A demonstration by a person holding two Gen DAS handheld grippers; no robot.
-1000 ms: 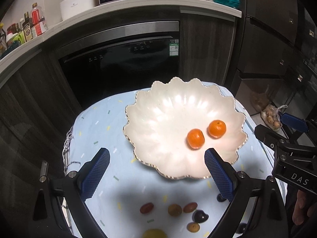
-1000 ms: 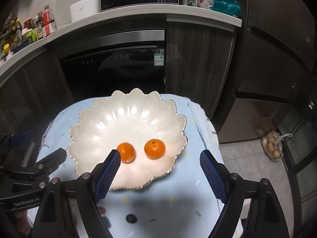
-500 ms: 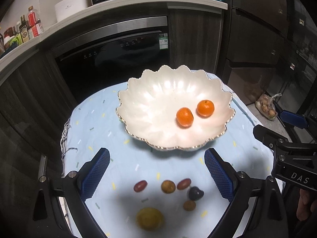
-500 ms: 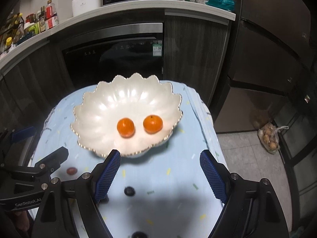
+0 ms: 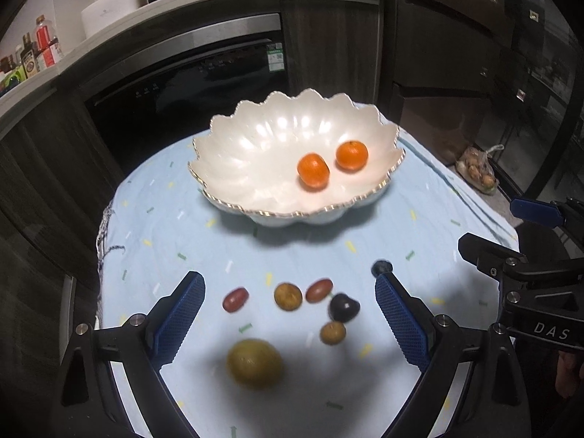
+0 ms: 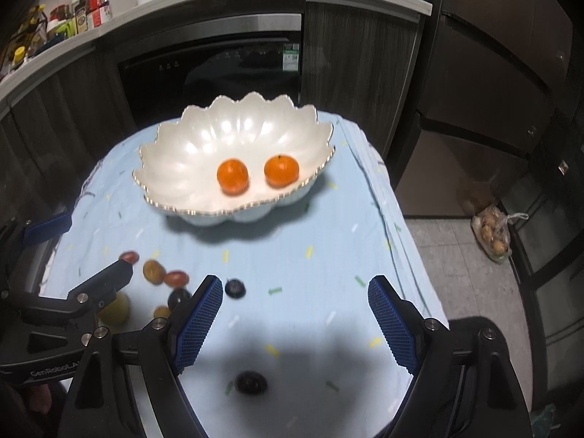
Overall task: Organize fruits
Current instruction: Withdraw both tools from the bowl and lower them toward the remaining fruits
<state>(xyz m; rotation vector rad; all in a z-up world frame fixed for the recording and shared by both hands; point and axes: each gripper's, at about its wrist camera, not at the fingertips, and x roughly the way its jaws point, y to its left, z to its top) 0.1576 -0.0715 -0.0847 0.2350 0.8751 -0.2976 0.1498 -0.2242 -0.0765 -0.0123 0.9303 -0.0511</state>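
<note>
A white scalloped bowl (image 5: 255,153) on the light blue cloth holds two oranges (image 5: 313,169) (image 5: 351,154); it also shows in the right wrist view (image 6: 189,160). Loose on the cloth in front lie a yellow-green round fruit (image 5: 254,363), red grapes (image 5: 235,299) (image 5: 319,290), two small brown fruits (image 5: 288,296) (image 5: 333,333) and a dark plum (image 5: 344,307). My left gripper (image 5: 290,319) is open above these fruits. My right gripper (image 6: 295,319) is open, with dark berries (image 6: 234,287) (image 6: 251,382) near it.
The blue-clothed table (image 6: 321,255) ends at the right above a tiled floor with a bag of produce (image 6: 491,233). Dark cabinets and an oven (image 6: 219,69) stand behind, with bottles (image 6: 87,11) on the counter.
Both grippers have pulled back from the bowl toward the near side of the table, bringing the loose fruits into view. Both stay open.
</note>
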